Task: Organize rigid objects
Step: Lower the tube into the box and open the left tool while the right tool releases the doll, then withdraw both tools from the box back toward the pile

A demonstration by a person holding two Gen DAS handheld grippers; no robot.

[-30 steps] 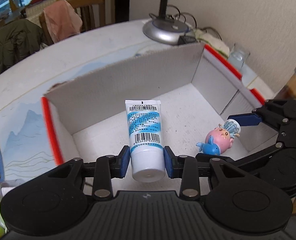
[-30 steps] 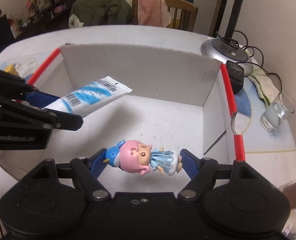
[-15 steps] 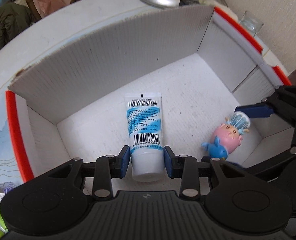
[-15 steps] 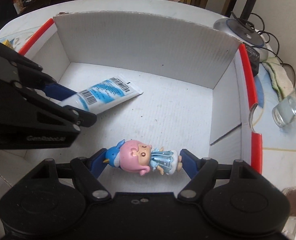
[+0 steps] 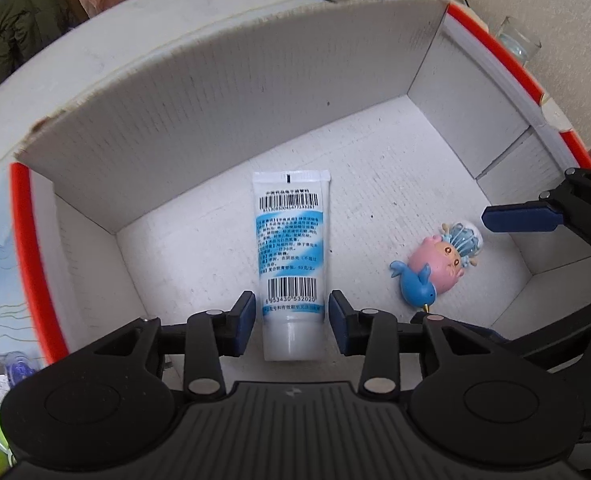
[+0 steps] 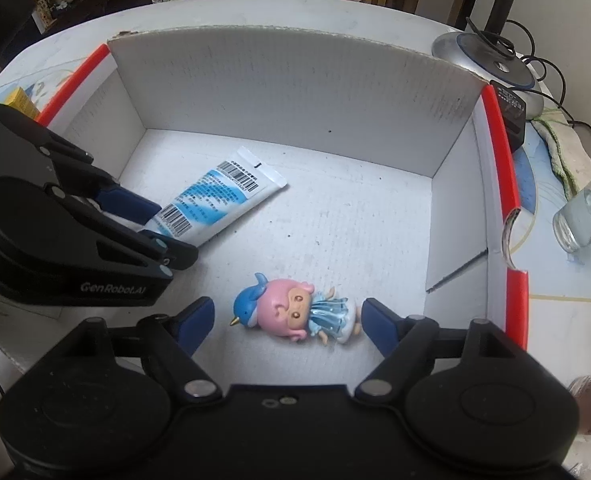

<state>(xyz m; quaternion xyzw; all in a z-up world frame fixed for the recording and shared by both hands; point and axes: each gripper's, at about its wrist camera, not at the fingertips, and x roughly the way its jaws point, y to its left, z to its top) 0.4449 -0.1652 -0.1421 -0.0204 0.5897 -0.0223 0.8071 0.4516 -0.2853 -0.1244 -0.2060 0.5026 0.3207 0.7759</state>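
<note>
While both grippers point steeply down into the white box, each straddles one thing on its floor. The left gripper has its fingers spread a little; its jaws have just been opening, and a thin gap shows between each blue pad and the tube. The tube lies flat on the floor, its cap end between the pads and its crimped end pointing away from them toward the far wall. In the right wrist view the same tube runs slantwise out from between the left fingers.

The right gripper holds its fingers spread wide, with the doll lying on its side between them. The doll's blue dolphin hat points toward the left-hand pad and its blue skirt toward the right-hand pad. A clear gap shows on the hat side; on the skirt side the feet come close to the pad, and I cannot tell whether they touch. From the left wrist view the doll lies off to the right of the left fingers, just below one right finger.
</note>
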